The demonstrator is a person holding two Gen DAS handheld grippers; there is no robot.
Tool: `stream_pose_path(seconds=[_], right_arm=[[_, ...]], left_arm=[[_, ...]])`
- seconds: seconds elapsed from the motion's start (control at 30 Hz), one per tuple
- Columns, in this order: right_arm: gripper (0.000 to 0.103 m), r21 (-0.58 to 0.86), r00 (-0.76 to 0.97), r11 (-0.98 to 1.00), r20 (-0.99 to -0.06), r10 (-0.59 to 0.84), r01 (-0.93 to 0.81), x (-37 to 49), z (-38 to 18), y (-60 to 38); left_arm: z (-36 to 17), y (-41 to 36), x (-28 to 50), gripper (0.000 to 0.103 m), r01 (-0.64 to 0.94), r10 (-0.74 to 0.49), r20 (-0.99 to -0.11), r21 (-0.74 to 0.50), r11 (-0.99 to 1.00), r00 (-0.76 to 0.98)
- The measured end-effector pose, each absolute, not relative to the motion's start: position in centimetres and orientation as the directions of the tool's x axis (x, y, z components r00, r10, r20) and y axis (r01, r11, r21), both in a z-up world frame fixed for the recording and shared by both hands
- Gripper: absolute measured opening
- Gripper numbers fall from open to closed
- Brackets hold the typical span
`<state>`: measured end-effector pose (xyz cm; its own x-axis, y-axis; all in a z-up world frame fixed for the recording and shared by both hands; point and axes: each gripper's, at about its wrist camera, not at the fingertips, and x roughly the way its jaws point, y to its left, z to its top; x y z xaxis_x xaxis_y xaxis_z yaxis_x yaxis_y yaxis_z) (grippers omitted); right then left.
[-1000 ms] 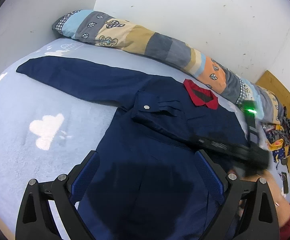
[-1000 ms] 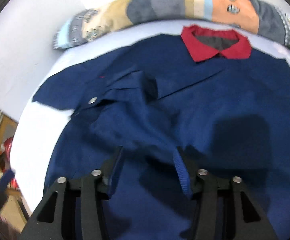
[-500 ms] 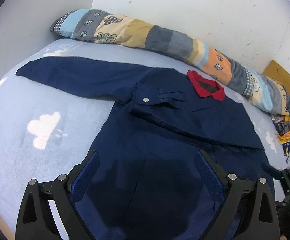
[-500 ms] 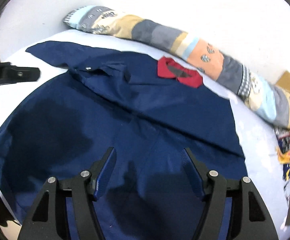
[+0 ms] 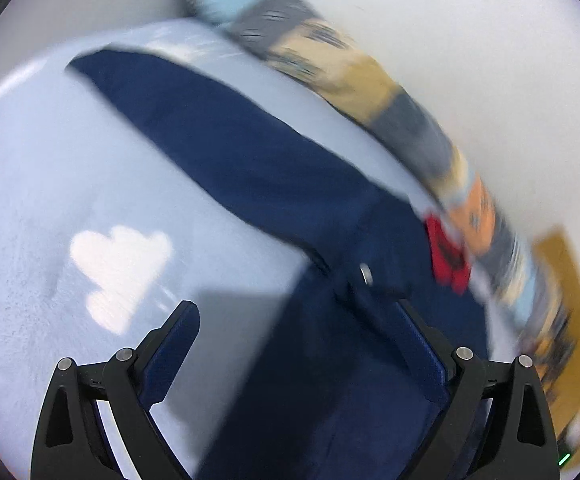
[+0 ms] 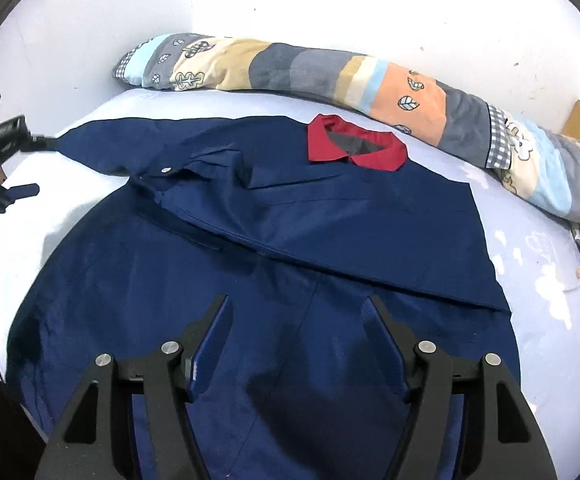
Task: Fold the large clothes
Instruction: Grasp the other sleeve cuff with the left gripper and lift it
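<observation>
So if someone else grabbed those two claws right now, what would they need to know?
Left claw: open, empty, over the shirt's left edge; its view is blurred.
Right claw: open, empty, above the lower middle of the shirt.
Navy shirt lies flat on the pale blue bed sheet, red collar toward the patchwork bolster.
Done: one sleeve is folded across the chest.
Left: the other sleeve lies stretched out on the sheet; fold it in, then fold the body.
</observation>
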<state>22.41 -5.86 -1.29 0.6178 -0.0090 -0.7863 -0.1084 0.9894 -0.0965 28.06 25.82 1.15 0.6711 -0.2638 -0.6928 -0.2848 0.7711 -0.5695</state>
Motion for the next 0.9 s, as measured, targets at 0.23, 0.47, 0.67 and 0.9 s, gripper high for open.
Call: stream_pose_path(seconds=[0.23, 0.47, 0.67, 0.9], right_arm=[[0.069, -0.081, 0.617, 0.989, -0.787, 0.014, -0.125, 21.9, -1.0, -5.8], [0.069, -0.041, 0.583, 0.993, -0.812, 0.029, -0.107, 22.6, -2.0, -6.3], [0.069, -0.052, 0.568, 0.994, -0.823, 0.01, -0.092, 23.6, -3.2, -6.3], [0.069, -0.053, 0.575, 0.998, -0.818, -0.024, -0.033, 24.3, -4.0, -7.5]], left_arm=[[-0.7, 44.1, 26.5, 0.089, -0.399, -0.238, -0.56, -0.774, 0.492, 0.794], [-5.6, 52.5, 28.8, 0.072, -0.432, -0.171, -0.558, -0.771, 0.468, 0.812], [-8.3, 56.7, 34.1, 0.06, -0.402, -0.168, -0.52, -0.795, 0.455, 0.838], [-8.8, 58.3, 40.4, 0.008, -0.453, -0.059, -0.53, -0.772, 0.446, 0.846]])
